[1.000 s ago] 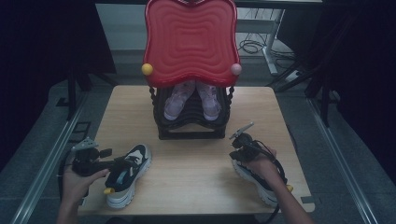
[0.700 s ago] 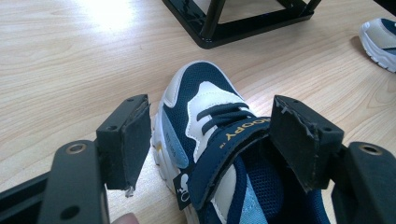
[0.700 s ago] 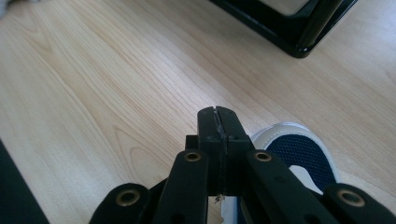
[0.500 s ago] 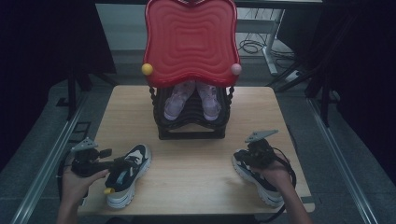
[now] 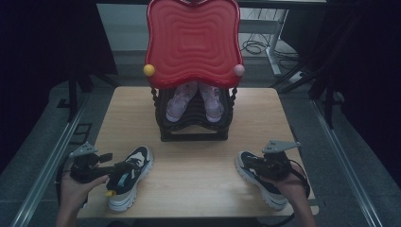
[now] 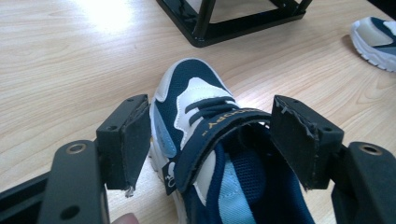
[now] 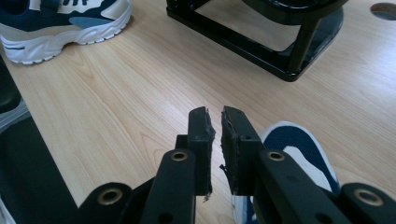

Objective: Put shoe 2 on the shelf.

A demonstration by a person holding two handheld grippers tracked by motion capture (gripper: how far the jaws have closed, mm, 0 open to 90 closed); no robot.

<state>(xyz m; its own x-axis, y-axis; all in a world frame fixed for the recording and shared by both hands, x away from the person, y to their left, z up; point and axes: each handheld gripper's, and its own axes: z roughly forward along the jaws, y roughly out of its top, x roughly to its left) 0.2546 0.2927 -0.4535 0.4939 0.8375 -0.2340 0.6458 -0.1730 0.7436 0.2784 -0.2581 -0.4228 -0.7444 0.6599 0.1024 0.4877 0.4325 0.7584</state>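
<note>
The wooden table (image 5: 198, 170) stood in a dim room, with a black rack (image 5: 195, 118) at its far middle holding a pair of pink shoes (image 5: 195, 100) under a red wavy panel (image 5: 191, 42). I had the left gripper (image 6: 212, 140) over the left navy-and-white sneaker (image 5: 128, 176), near the table's front left corner; its jaws stood wide apart on either side of the strap, and I could not tell whether the pads touched the shoe. My right gripper (image 7: 215, 140) hung above the right sneaker (image 5: 259, 177) near the front right edge; its jaws had just been opening to a narrow gap, with nothing between them.
</note>
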